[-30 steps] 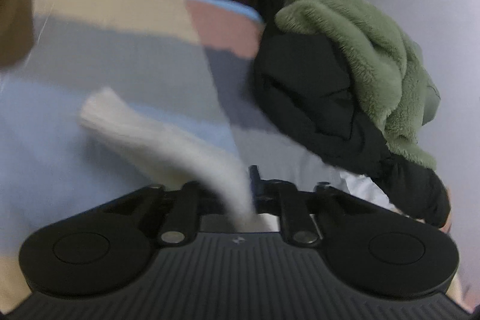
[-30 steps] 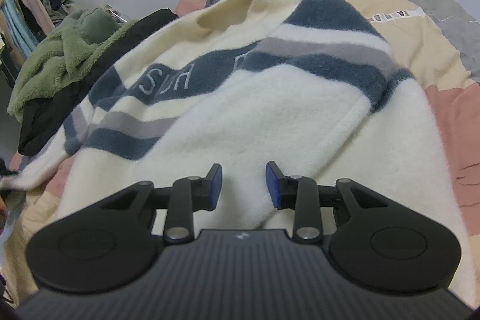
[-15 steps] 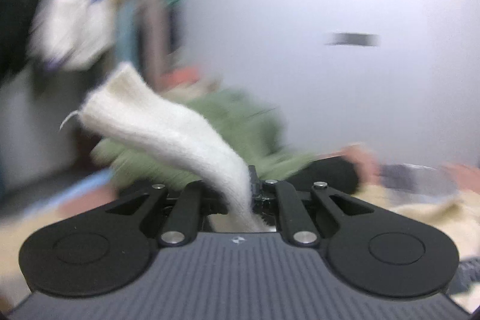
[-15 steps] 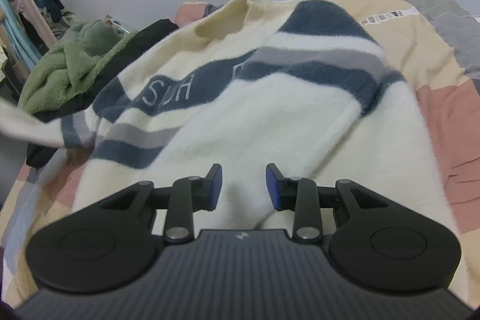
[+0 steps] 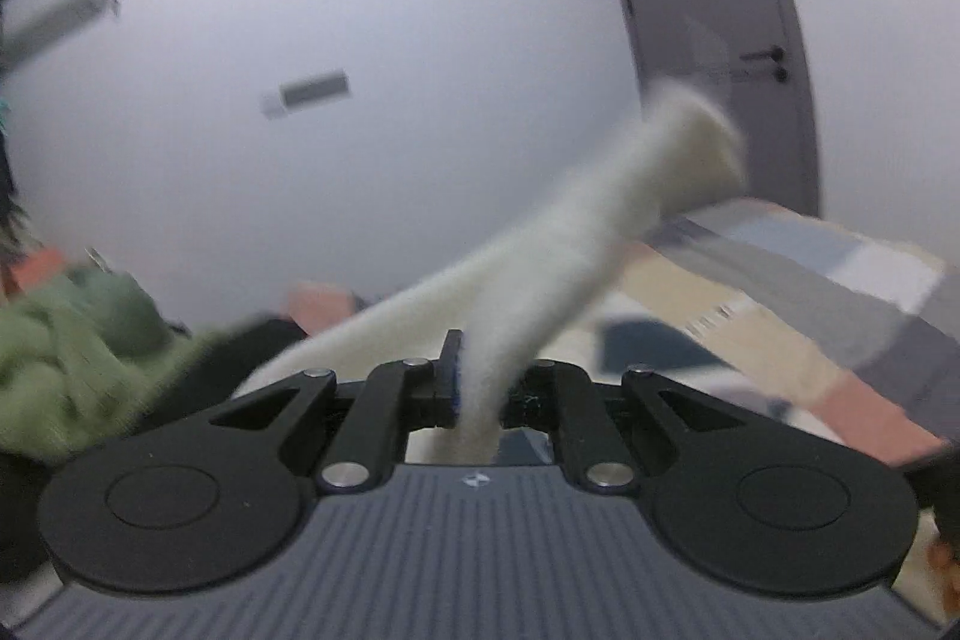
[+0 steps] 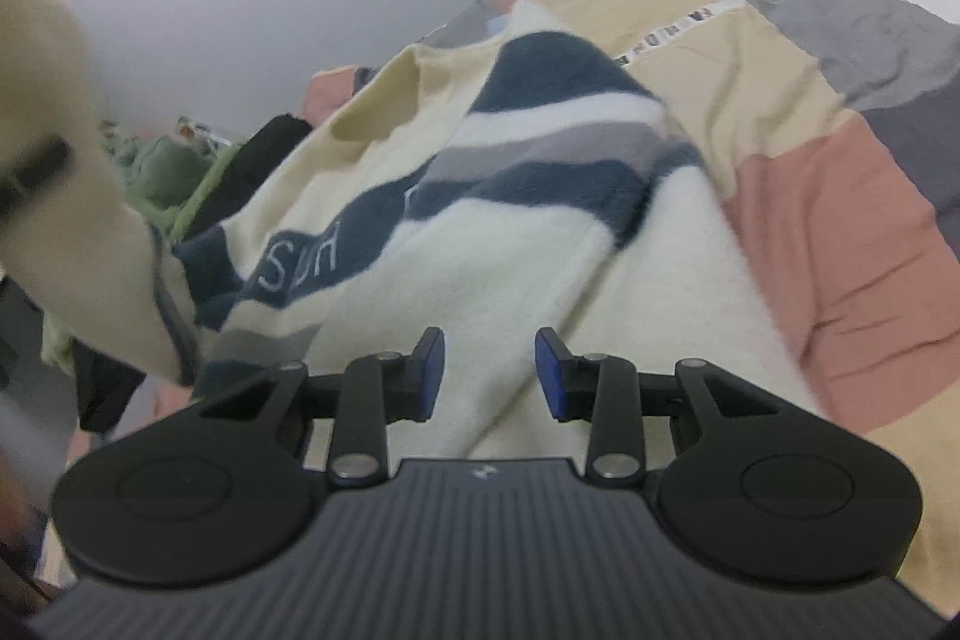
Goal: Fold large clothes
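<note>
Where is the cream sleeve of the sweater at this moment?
In the left wrist view the cream sleeve is clamped in the left gripper, raised above the patchwork bedcover. The green fleece lies at its left.

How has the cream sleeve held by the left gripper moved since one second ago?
Yes. The sleeve, clamped in the left gripper, has lifted off the bed and swung inward over the sweater, judged against the patchwork cover.

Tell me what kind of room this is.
Most likely a bedroom at home: a striped sweater lies on a bed with a patchwork quilt, more clothes are piled at its far side, and a door stands in the plain wall.
</note>
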